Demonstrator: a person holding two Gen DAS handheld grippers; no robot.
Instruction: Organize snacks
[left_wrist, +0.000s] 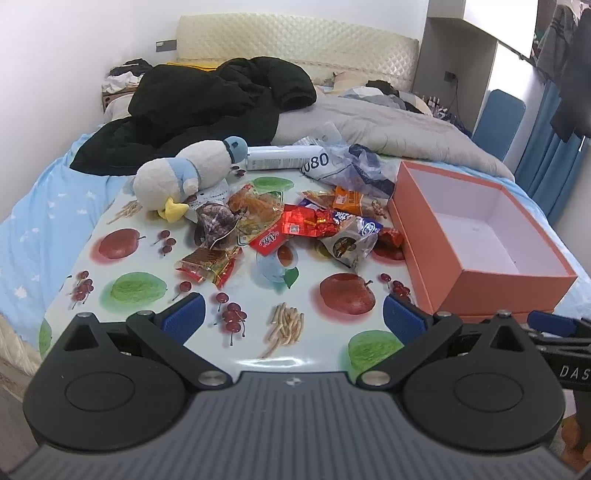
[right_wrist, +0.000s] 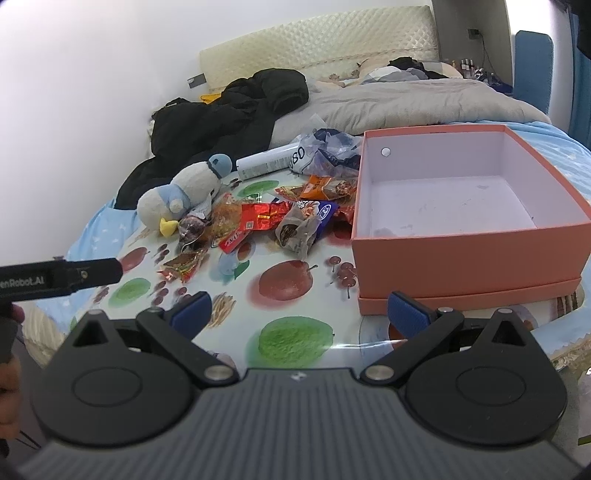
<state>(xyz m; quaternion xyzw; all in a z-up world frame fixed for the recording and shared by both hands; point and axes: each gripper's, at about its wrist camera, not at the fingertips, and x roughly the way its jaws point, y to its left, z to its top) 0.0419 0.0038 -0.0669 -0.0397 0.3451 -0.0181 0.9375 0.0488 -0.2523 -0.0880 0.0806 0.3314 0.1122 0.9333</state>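
A pile of snack packets (left_wrist: 295, 221) lies on a fruit-printed board (left_wrist: 147, 258) set on the bed; it also shows in the right wrist view (right_wrist: 266, 218). An empty orange box (left_wrist: 476, 280) with a white inside stands on the board's right side, also seen in the right wrist view (right_wrist: 461, 254). My left gripper (left_wrist: 293, 314) is open and empty above the board's near edge, well short of the pile. My right gripper (right_wrist: 299, 308) is open and empty, near the box's front left corner.
A plush duck (left_wrist: 188, 173) lies left of the pile, a white tube (left_wrist: 284, 157) and a crumpled plastic bag (left_wrist: 354, 166) behind it. A black jacket (left_wrist: 207, 103) and a grey duvet (left_wrist: 388, 125) cover the bed beyond. The left gripper's body (right_wrist: 59, 278) shows at left.
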